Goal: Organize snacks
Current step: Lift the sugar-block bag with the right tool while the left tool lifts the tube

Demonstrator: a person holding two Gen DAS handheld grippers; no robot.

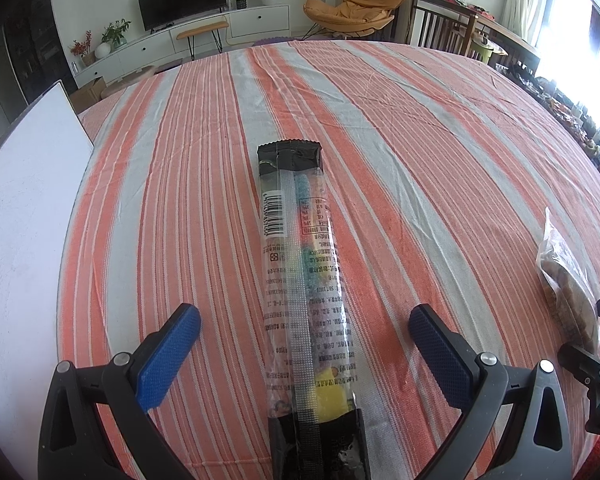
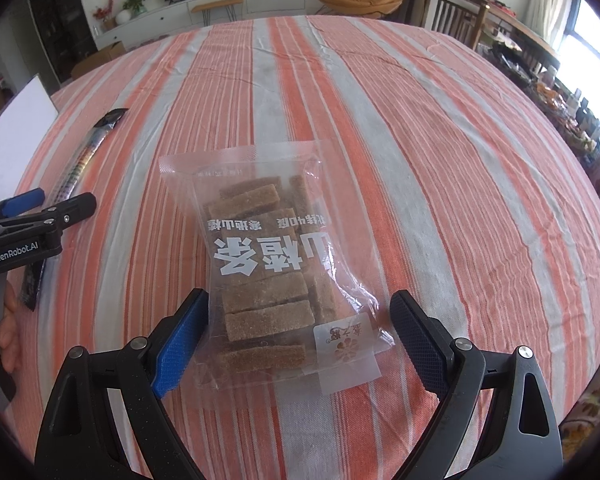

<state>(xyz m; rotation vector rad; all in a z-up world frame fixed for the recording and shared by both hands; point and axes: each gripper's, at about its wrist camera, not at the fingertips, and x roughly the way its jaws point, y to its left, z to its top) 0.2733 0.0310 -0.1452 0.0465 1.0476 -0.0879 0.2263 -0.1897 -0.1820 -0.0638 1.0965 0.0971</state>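
Note:
A long clear candy stick packet (image 1: 300, 272) with black ends lies lengthwise on the striped tablecloth (image 1: 400, 140). My left gripper (image 1: 305, 322) stands open, its blue pads on either side of the packet's near half without touching it. A clear bag of brown sugared bars (image 2: 268, 272) with white lettering lies flat before my right gripper (image 2: 300, 312), which is open and straddles the bag's near end. In the right wrist view the candy stick packet (image 2: 80, 168) and the left gripper (image 2: 40, 208) appear at far left. The bag (image 1: 568, 280) shows at the right edge of the left wrist view.
A white board (image 1: 24, 232) lies along the table's left side. A person's hand (image 2: 8, 328) holds the left tool. Beyond the far table edge stand a TV cabinet (image 1: 204, 28), an orange lounge chair (image 1: 356, 8) and wooden chairs (image 1: 452, 24).

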